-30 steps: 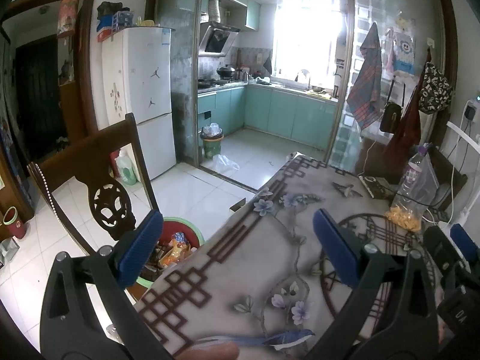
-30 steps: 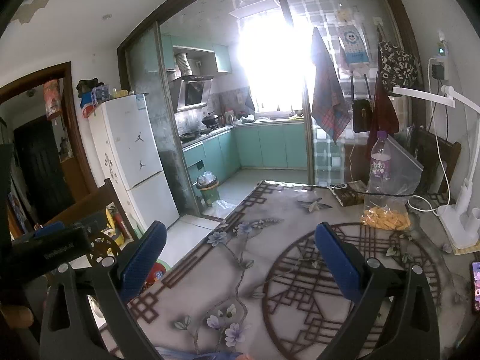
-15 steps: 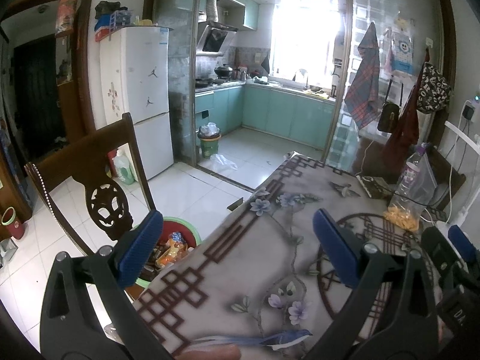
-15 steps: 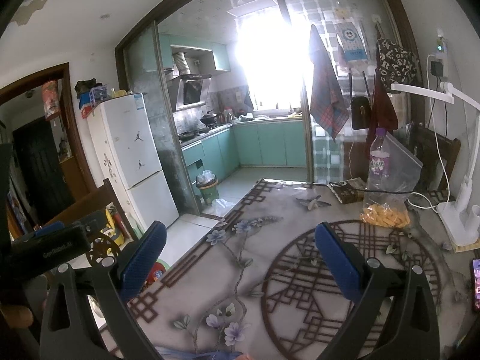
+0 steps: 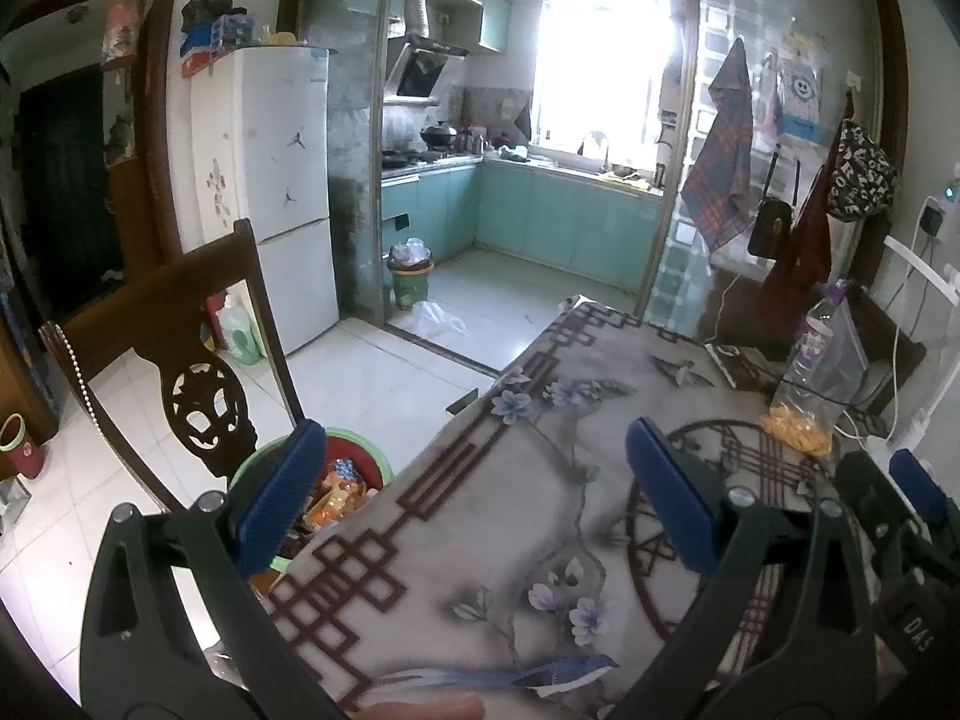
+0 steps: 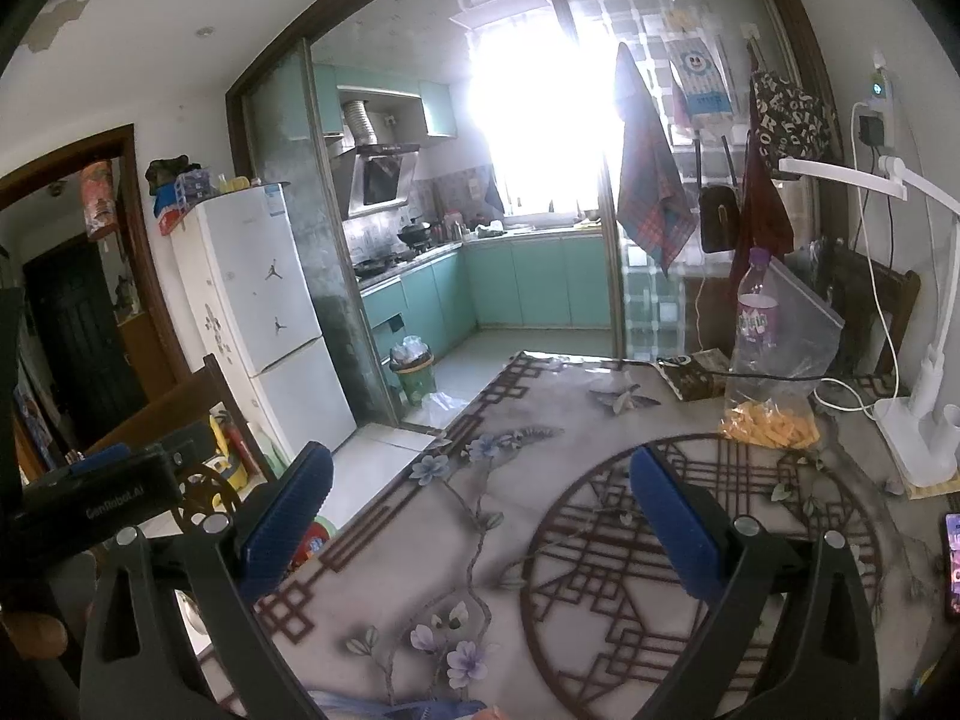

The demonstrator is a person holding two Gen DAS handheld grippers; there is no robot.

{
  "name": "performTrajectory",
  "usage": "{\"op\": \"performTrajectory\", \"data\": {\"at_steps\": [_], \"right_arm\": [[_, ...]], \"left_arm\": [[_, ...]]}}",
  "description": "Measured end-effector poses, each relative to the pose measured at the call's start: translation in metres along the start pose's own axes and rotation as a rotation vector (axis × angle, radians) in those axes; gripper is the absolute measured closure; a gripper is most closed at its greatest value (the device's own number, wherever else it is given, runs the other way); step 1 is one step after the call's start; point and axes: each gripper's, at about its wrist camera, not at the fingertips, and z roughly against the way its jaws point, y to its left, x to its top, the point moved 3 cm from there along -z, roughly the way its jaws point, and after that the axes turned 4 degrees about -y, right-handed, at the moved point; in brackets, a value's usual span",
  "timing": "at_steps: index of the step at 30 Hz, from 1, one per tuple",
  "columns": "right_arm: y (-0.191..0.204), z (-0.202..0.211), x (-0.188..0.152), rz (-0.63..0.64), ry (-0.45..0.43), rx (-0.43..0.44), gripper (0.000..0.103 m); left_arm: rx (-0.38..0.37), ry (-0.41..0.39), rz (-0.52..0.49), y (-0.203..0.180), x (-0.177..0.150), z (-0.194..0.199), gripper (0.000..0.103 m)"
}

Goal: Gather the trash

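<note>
My left gripper [image 5: 474, 498] is open and empty above the near left part of the patterned table [image 5: 516, 516]. My right gripper [image 6: 480, 516] is open and empty above the table's middle [image 6: 540, 480]. A green bin [image 5: 336, 480] full of wrappers stands on the floor beside the table's left edge, under my left finger; it peeks out in the right wrist view [image 6: 312, 537]. A clear bag of orange snacks [image 6: 771, 390] and a plastic bottle [image 6: 750, 312] stand at the table's far right. The right gripper's body shows at the left wrist view's right edge [image 5: 900, 516].
A dark wooden chair [image 5: 174, 348] stands left of the table by the bin. A white desk lamp [image 6: 918, 408] with cables and a phone [image 6: 951, 564] sit at the table's right edge. A second bin [image 5: 411, 279] stands at the kitchen doorway beside the fridge [image 5: 270, 180].
Both grippers have drifted slightly, so the view shifts a little. Both stay open and empty.
</note>
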Motion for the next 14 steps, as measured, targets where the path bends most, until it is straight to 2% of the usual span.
{"op": "performTrajectory", "data": {"at_steps": [5, 9, 12, 14], "right_arm": [[-0.005, -0.003, -0.002, -0.006, 0.010, -0.008, 0.007], [-0.023, -0.010, -0.015, -0.042, 0.065, -0.036, 0.007], [-0.057, -0.021, -0.044, -0.043, 0.128, -0.157, 0.007], [-0.081, -0.031, -0.069, -0.015, 0.186, -0.246, 0.007]], "left_arm": [[-0.029, -0.001, -0.005, -0.006, -0.004, -0.003, 0.005], [-0.105, 0.027, -0.031, -0.022, -0.021, -0.021, 0.005], [-0.167, 0.082, -0.078, -0.040, -0.056, -0.053, 0.005], [-0.167, 0.148, -0.145, -0.054, -0.088, -0.080, 0.005]]}}
